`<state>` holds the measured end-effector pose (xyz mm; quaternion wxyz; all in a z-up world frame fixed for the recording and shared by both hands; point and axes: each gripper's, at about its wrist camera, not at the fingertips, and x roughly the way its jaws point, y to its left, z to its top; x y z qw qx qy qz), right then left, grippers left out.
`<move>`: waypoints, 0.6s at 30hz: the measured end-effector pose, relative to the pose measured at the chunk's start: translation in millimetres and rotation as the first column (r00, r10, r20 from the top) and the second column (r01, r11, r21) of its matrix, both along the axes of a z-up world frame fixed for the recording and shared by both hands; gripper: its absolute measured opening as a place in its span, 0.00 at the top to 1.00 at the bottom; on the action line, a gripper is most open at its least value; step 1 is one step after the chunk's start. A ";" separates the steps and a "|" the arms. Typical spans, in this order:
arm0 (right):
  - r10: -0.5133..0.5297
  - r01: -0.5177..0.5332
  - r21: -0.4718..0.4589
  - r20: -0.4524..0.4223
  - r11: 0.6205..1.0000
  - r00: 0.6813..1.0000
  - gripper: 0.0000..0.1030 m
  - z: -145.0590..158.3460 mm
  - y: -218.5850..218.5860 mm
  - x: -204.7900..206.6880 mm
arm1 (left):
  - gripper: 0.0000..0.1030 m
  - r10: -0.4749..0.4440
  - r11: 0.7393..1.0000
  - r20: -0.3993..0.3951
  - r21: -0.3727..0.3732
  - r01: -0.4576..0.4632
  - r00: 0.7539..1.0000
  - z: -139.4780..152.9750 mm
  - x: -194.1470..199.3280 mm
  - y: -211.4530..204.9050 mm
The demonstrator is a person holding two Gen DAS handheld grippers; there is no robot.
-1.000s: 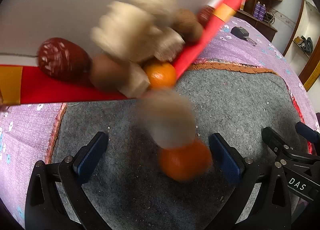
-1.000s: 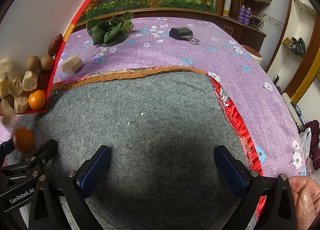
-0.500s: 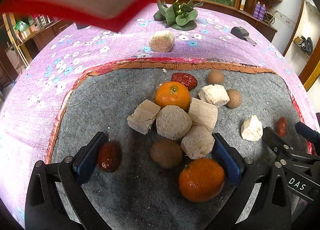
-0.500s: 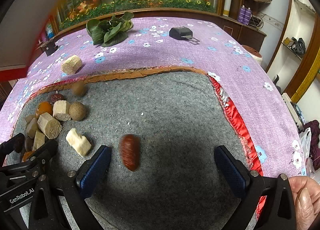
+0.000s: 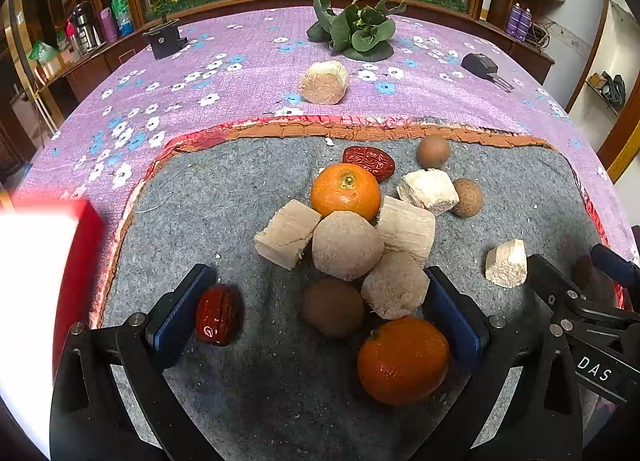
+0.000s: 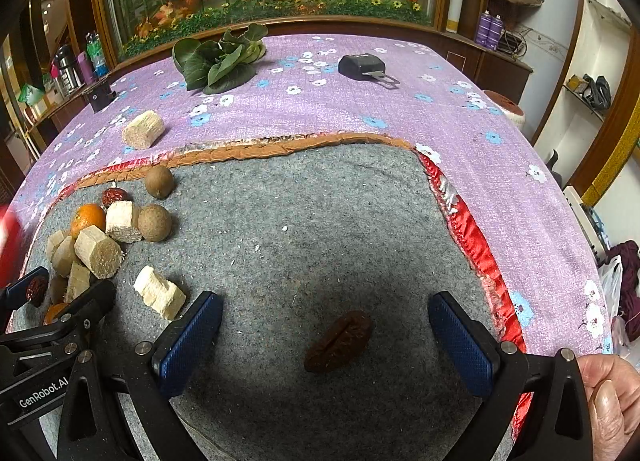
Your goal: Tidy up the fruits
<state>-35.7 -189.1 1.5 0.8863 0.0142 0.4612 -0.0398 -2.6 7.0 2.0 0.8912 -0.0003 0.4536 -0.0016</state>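
grey felt mat [image 5: 224, 197] strewn with a heap of cane chunks [image 5: 346, 245], two oranges [image 5: 403, 359], brown round fruits [image 5: 332, 312] and red dates [image 5: 218, 313]. left gripper [image 5: 316, 309] spread wide (nothing held) over the heap; right gripper [image 6: 326, 337] likewise released, straddling one loose date [image 6: 338, 341].

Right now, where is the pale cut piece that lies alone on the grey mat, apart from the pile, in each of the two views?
Left wrist view: the lone pale piece lies at the right, on the grey mat, right of the pile.
Right wrist view: the same piece lies at lower left, just beyond the left fingers.
Shared landmark: the leafy greens on the purple cloth at the far side.
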 end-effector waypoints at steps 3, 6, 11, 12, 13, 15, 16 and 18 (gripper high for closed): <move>0.000 0.000 0.000 0.000 1.000 1.000 0.00 1.6 1.7 -0.7 | 0.00 0.000 1.000 0.000 0.000 0.000 1.000 -0.2 0.1 -0.1; 0.000 0.000 0.000 0.000 1.000 1.000 0.00 1.3 1.8 -0.8 | 0.00 0.000 1.000 0.000 0.000 0.000 1.000 -0.1 -0.1 0.0; 0.000 0.000 0.000 0.000 1.000 1.000 0.00 1.5 2.0 -0.7 | 0.00 0.000 1.000 0.000 0.000 0.000 1.000 -0.1 0.0 0.1; 0.000 0.000 0.000 0.000 1.000 1.000 0.00 1.3 2.0 -0.7 | 0.00 0.000 1.000 0.000 0.000 0.000 1.000 -0.1 0.0 0.1; 0.000 0.000 0.000 0.000 1.000 1.000 0.00 1.4 2.0 -0.8 | 0.00 0.000 1.000 0.000 0.000 0.000 1.000 -0.1 0.1 0.1; 0.000 0.000 0.000 0.000 1.000 1.000 0.00 1.6 2.1 -0.8 | 0.00 0.000 1.000 0.000 0.000 0.000 1.000 -0.1 -0.1 0.1; 0.000 0.000 0.000 0.000 1.000 1.000 0.00 1.8 1.9 -0.7 | 0.00 0.000 1.000 -0.001 0.000 0.000 1.000 0.0 0.1 -0.1; 0.000 0.000 0.000 0.000 1.000 1.000 0.00 1.9 2.0 -0.5 | 0.00 0.000 1.000 0.000 0.000 0.000 1.000 -0.1 0.1 0.0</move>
